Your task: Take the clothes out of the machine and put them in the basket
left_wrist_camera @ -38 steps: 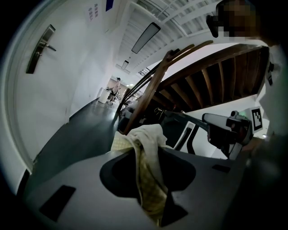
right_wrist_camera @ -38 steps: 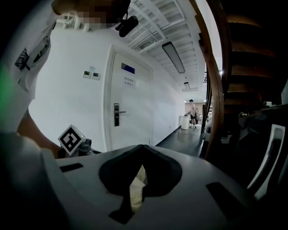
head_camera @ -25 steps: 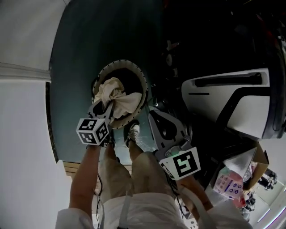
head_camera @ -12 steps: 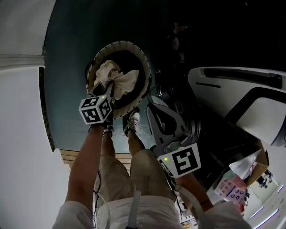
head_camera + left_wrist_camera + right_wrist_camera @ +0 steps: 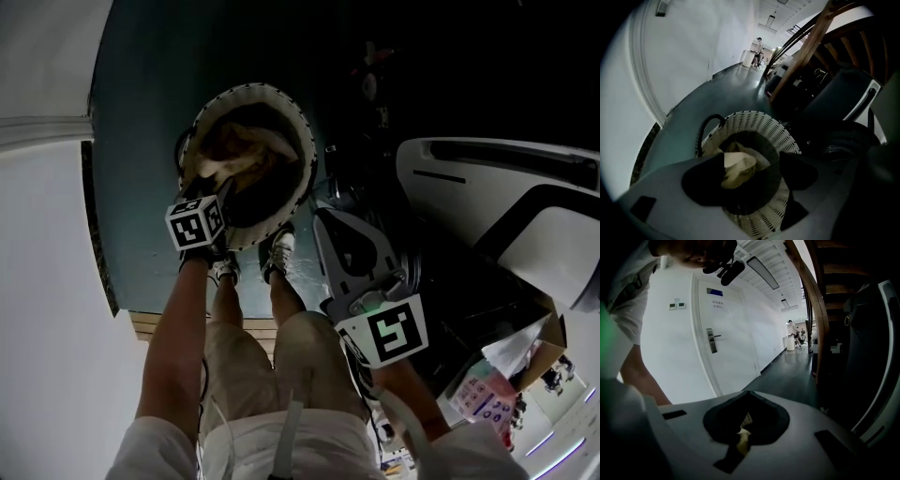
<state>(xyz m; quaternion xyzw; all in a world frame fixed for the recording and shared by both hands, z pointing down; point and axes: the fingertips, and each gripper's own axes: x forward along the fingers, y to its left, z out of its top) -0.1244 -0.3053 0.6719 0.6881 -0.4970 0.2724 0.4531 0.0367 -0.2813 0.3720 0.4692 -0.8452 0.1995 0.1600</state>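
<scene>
Basket (image 5: 302, 141): round, white, woven with holes, dark inside, standing on the dark floor (image 5: 150, 112); black handle (image 5: 707, 129) arching from its rim.

Cloth (image 5: 738, 168): beige and crumpled, lying inside the basket on the handle side, below the rim.

Left tongs (image 5: 749, 174): over the basket's near rim, pointing steeply down into it. Jaws opening, already wide apart. Cloth in line between them but lying down in the basket, not pinched. Its edge overlaps the left-hand pad in the left gripper view; touching or not, cannot tell.

Right tongs (image 5: 748, 401): to the right of the basket, off its rim and well apart from the cloth. Jaws drawn together to a point, with only a thin slit between them and nothing gripped. Pale sliver visible through the slit, too small to name.

Machine (image 5: 487, 187): white and black, well to the right of the basket, beyond the right tongs.

Shoes (image 5: 278, 253): just beside the basket's near rim, between the two tongs in the head view.

Wall (image 5: 47, 309): white, left of the basket.
</scene>
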